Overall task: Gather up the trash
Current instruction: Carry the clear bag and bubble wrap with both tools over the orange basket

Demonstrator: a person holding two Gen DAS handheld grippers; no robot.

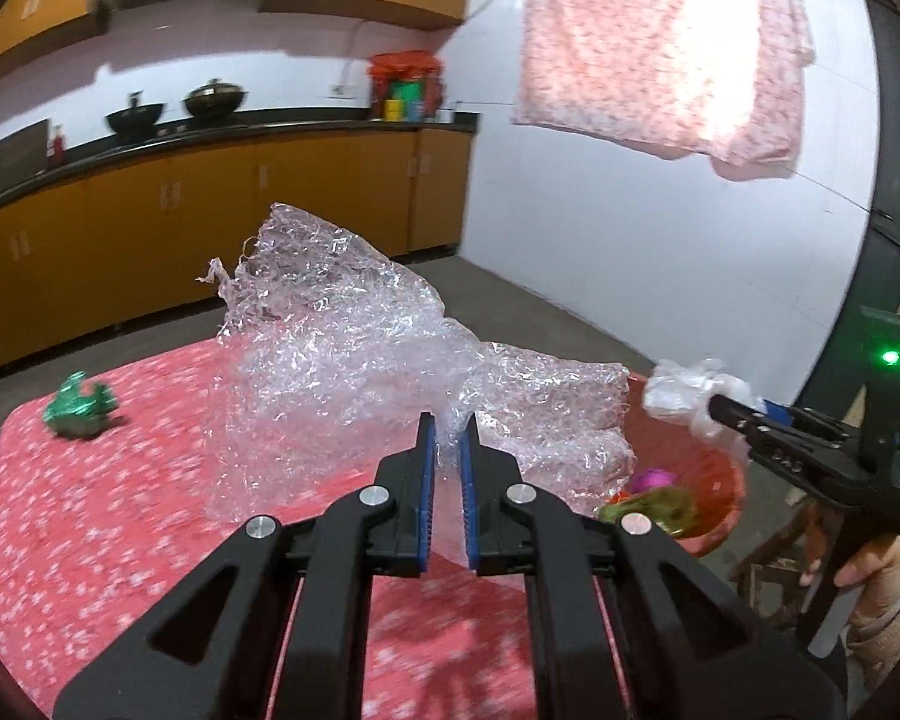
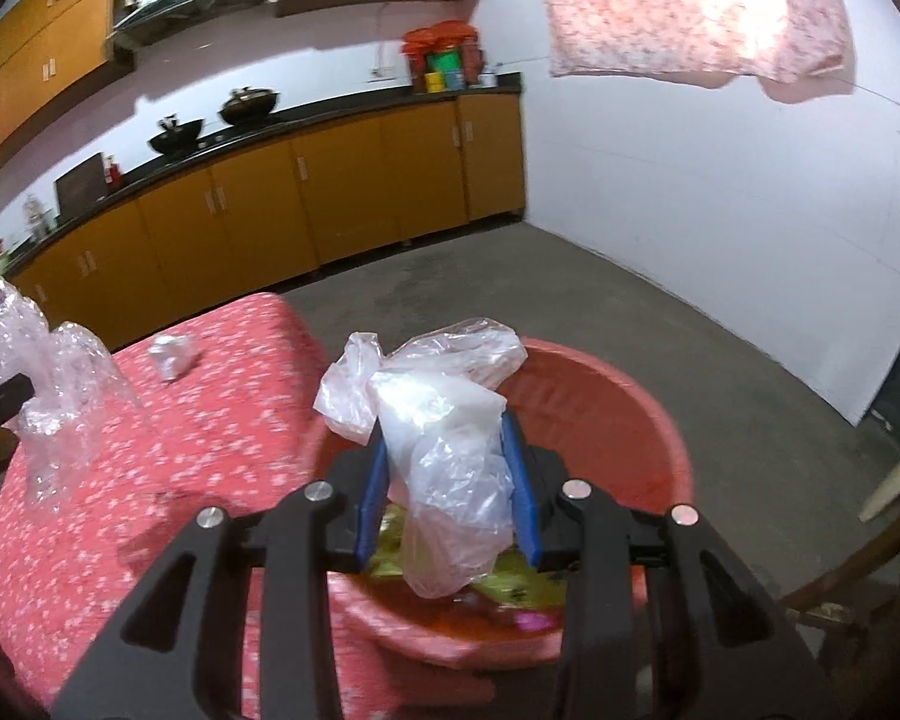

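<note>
The left gripper (image 1: 448, 420) is clamping bubble wrap (image 1: 354, 360); the right gripper (image 2: 444, 450) is gripping a plastic bag (image 2: 438, 420) above the red basin (image 2: 630, 396). Next, likely, its jaws part.

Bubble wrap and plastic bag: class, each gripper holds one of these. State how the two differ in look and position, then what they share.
The bubble wrap is a wide, bubbled clear sheet; the plastic bag is a smaller, smooth, milky bundle. The left gripper holds the bubble wrap over the table; the right gripper holds the plastic bag over the red basin. Both are crumpled plastic, clamped between blue pads.
</note>
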